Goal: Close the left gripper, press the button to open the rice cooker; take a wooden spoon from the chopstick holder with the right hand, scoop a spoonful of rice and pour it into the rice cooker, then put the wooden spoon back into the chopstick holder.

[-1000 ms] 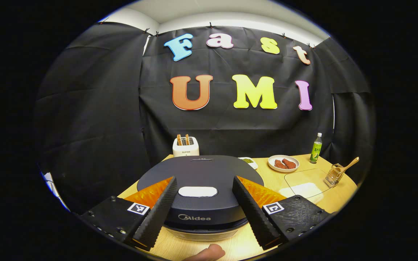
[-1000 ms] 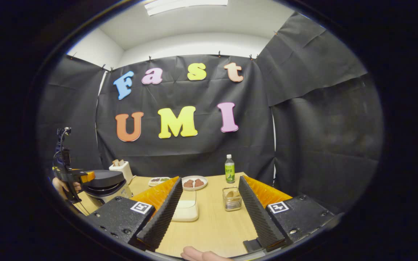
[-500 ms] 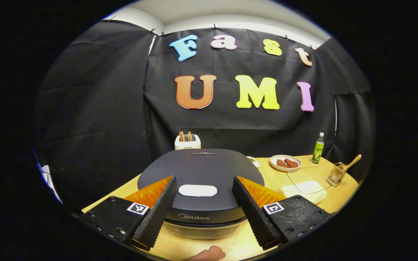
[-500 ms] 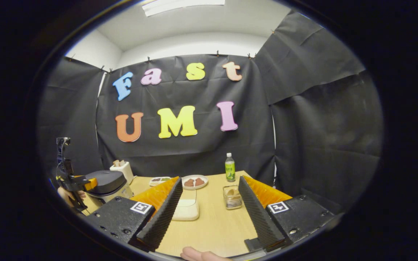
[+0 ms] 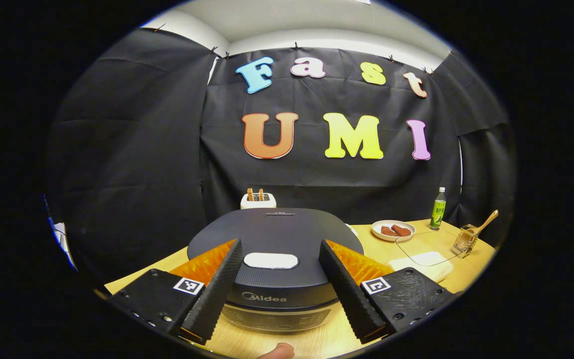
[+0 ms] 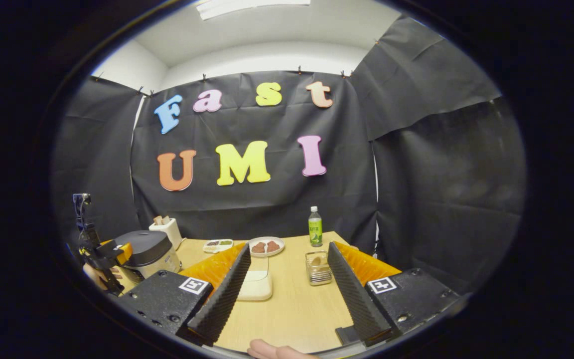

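In the left gripper view, your left gripper [image 5: 279, 284] hangs in front of the rice cooker [image 5: 277, 259] with its 2 fingers spread wide, one on each side of the white button [image 5: 271, 260] on the closed lid, and touching neither the button nor the lid as far as can be seen. Behind the cooker stands a white toaster [image 5: 258, 200] with 2 slices in its slots. Moving right along the wooden table [image 5: 416, 239], you see a plate [image 5: 393, 230] with 2 reddish pieces on it, a green bottle [image 5: 435, 209] against the wall, a clear-lidded container [image 5: 424, 259] with white contents, and at the far right the chopstick holder [image 5: 464, 241] with the wooden spoon [image 5: 484, 223] leaning out of it toward the right. In the right gripper view, your left hand [image 6: 98, 275] shows at the far left holding its gripper near the cooker. Your right gripper [image 6: 283, 286] is likewise spread open and holds nothing; between its fingers lie the white container and, just right of it, the chopstick holder, well apart from both fingers. A small tray [image 6: 218, 244] sits near the plate behind them.
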Demonstrator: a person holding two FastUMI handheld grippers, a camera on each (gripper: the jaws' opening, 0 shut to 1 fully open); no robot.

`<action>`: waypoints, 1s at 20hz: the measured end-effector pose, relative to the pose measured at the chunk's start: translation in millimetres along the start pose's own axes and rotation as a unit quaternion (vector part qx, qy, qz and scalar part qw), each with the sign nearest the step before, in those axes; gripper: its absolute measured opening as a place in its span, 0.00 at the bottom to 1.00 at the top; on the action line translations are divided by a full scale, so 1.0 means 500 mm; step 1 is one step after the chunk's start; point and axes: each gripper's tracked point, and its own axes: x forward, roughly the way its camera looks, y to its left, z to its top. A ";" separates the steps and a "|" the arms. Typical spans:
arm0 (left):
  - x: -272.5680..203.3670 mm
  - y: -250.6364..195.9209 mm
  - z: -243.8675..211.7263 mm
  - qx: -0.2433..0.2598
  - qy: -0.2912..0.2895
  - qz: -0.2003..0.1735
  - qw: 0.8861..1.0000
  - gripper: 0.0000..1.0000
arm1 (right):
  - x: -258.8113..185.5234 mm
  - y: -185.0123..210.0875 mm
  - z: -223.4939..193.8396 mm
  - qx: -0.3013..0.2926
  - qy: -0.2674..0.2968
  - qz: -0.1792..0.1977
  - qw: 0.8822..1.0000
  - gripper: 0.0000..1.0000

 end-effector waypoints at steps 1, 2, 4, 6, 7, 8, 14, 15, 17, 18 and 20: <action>0.000 0.001 0.005 0.001 -0.002 0.001 1.000 1.00 | 0.000 0.002 0.000 -0.001 0.000 0.001 1.000 1.00; -0.001 -0.001 0.002 0.008 0.011 0.001 1.000 0.99 | -0.001 0.004 0.001 -0.002 -0.001 0.002 1.000 1.00; -0.020 0.004 0.010 0.015 0.028 0.008 0.999 0.99 | 0.001 0.003 0.002 -0.001 -0.001 0.001 1.000 0.99; -0.035 -0.009 0.040 0.010 0.030 0.005 0.999 0.97 | 0.005 0.004 -0.003 -0.001 0.002 0.001 1.000 1.00; -0.048 -0.015 0.056 0.008 0.024 0.003 1.000 0.97 | 0.007 0.005 -0.003 -0.001 0.003 0.000 1.000 1.00; -0.062 -0.019 0.070 0.008 0.020 0.003 1.000 0.96 | 0.007 0.007 -0.004 -0.003 0.005 0.000 1.000 1.00; -0.152 -0.048 0.121 0.000 0.008 0.010 1.000 0.97 | 0.003 0.026 -0.003 -0.015 0.004 0.004 1.000 1.00; -0.170 -0.054 0.129 0.003 0.004 0.013 1.000 0.97 | 0.001 0.030 0.000 -0.016 0.004 0.005 1.000 1.00; -0.207 -0.068 0.149 0.020 -0.005 0.017 1.000 0.97 | -0.001 0.034 0.003 -0.020 0.002 0.006 1.000 1.00; -0.222 -0.077 0.157 0.023 -0.011 0.015 1.000 0.97 | -0.003 0.036 0.006 -0.022 0.001 0.007 1.000 1.00; -0.254 -0.100 0.174 0.024 -0.018 0.008 1.000 0.97 | -0.007 0.038 0.011 -0.028 -0.002 0.006 1.000 1.00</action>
